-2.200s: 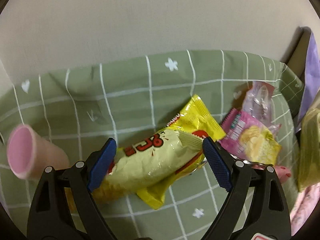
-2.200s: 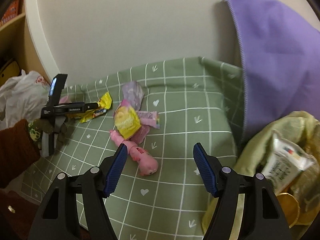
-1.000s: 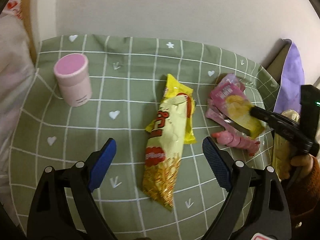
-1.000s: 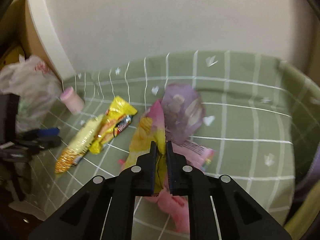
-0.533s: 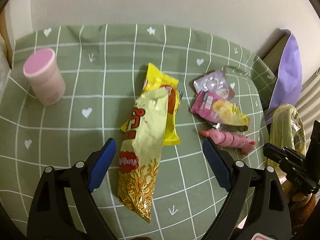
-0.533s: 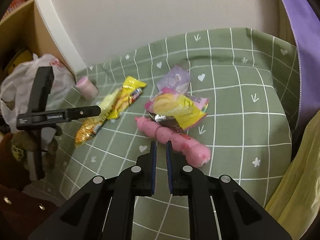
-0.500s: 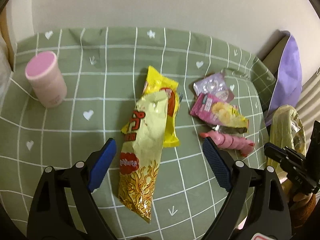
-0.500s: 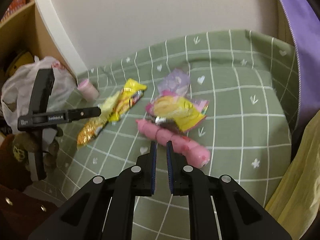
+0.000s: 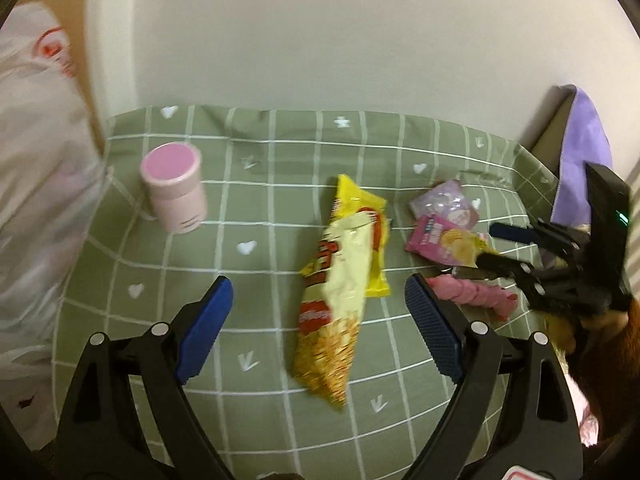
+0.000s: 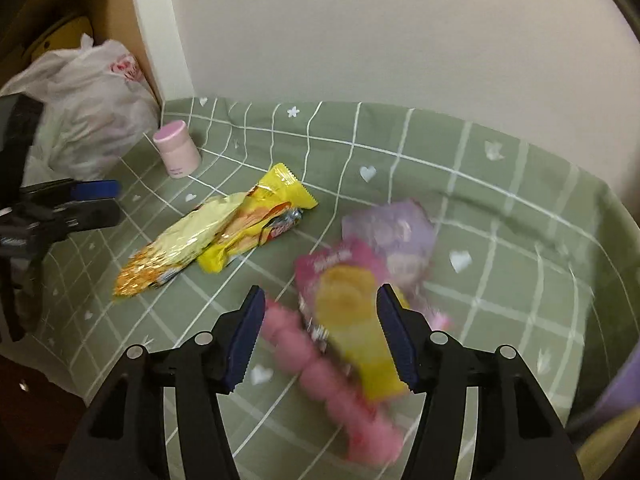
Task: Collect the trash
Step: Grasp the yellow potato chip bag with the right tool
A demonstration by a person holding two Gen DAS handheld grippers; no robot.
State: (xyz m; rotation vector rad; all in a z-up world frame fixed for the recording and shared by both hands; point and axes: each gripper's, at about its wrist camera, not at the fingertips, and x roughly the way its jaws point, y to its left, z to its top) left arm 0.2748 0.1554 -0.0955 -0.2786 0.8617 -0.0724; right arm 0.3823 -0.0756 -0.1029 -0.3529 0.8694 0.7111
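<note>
The right gripper is opening around the pink chip bag between its jaws, and might grab the pink toy just beside it instead.

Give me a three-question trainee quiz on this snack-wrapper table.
1. True or false: the pink cup stands upright.
2. What lies between the right gripper fingers: A the pink-and-yellow chip packet, B the cup, C the white plastic bag?
3. Fill in: the pale noodle-snack bag lies partly on top of a ____ wrapper.

Key: 1 true; 2 A, fingers opening, not pressing it; 3 yellow.
</note>
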